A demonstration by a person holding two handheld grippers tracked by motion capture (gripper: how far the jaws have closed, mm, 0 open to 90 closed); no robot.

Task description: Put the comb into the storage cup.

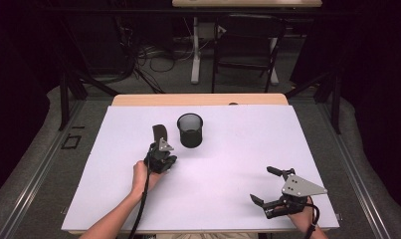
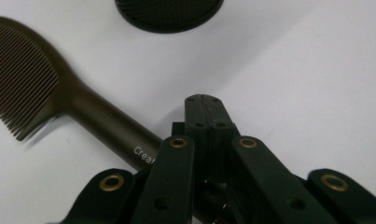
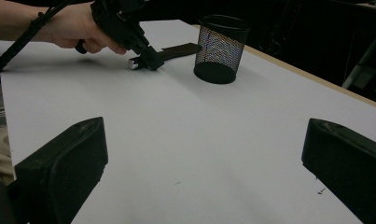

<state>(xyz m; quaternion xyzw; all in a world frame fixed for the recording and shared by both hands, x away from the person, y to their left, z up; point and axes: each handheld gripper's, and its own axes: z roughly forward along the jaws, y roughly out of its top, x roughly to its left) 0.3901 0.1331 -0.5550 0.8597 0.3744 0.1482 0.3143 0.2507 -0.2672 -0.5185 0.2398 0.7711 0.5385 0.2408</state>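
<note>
left tongs (image 1: 158, 149) are pinched tight on the handle of a dark brown comb (image 2: 59, 93), which lies flat on the white table (image 1: 223, 164) with its toothed head poking out past the tips. a black mesh cup (image 1: 190, 130) stands just beyond and beside them. right tongs (image 1: 265, 185) sit well apart, jaws spread wide with nothing between them.

Table top (image 1: 213, 199): white sheet over a light wooden board, wood edge showing at the far side.
Floor (image 1: 49, 149): grey carpet, black tape square at left.
Beyond table: dark chair (image 1: 248, 50), white desk leg (image 1: 195, 50), tangled cables (image 1: 148, 55).
Light: table bright, surroundings dim, black at both sides.
</note>
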